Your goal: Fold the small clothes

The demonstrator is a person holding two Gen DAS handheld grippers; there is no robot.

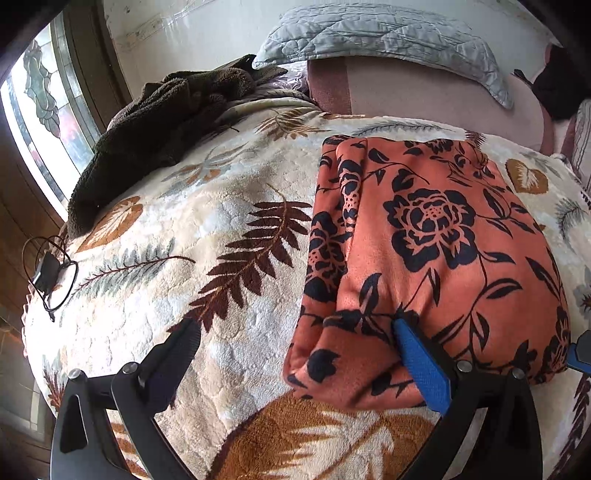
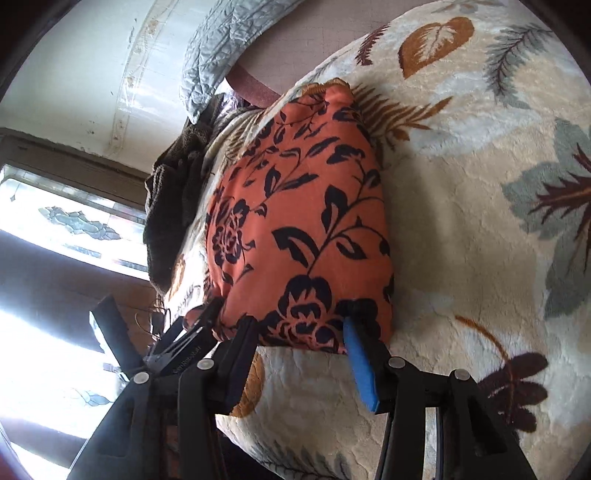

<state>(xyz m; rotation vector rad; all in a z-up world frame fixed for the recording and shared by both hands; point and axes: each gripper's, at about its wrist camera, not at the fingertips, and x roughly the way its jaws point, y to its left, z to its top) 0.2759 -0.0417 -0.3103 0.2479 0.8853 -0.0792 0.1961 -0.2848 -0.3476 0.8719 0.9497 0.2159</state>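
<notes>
Your left tongs and right tongs spread wide, straddling the near edge of the folded orange floral garment. It lies on the leaf-patterned blanket, probably so you can press the fold flat.

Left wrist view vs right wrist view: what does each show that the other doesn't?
Left wrist only: a black cable and small device at the blanket's edge, and a dark item by the pillow.

Right wrist only: the left hand-held gripper seen from outside, at the garment's near corner.

Both: the folded orange floral garment on the leaf-print blanket, the brown fleece, the grey quilted pillow, the stained-glass window. The right hand-held gripper is open at the garment's near edge.
</notes>
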